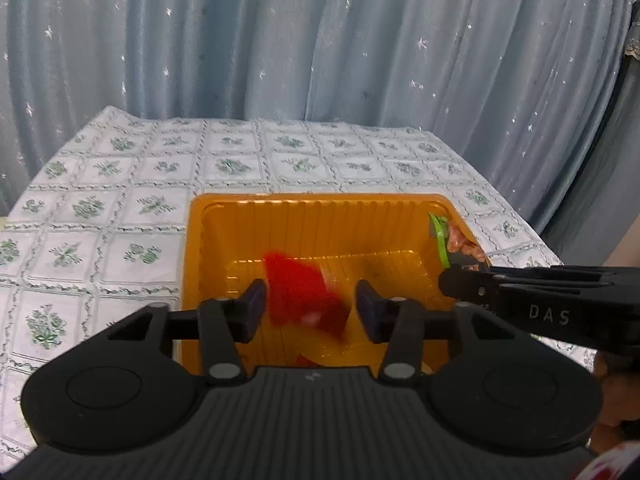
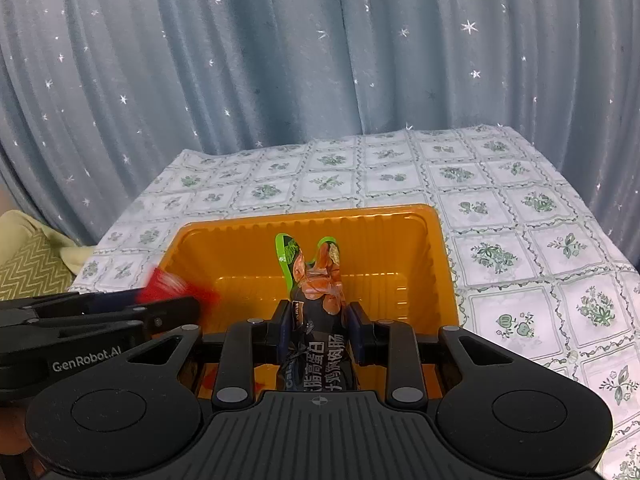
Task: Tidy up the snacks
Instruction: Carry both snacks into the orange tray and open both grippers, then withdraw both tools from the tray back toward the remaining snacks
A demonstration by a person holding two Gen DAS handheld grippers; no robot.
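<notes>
Both tongs hang over the orange tray point(image 1: 192, 264) on the flowered tablecloth point(image 1: 100, 208). The left gripper point(image 1: 310, 306) is released, jaws spread wide, and a blurred red snack packet point(image 1: 300, 296) sits between and just beyond its fingers, above the tray floor. The right gripper point(image 2: 318, 328) is clenched on a dark sausage packet point(image 2: 316, 320), whose green-edged top pokes up ahead of the fingertips, over the tray. A starry blue curtain point(image 2: 280, 60) hangs behind.
</notes>
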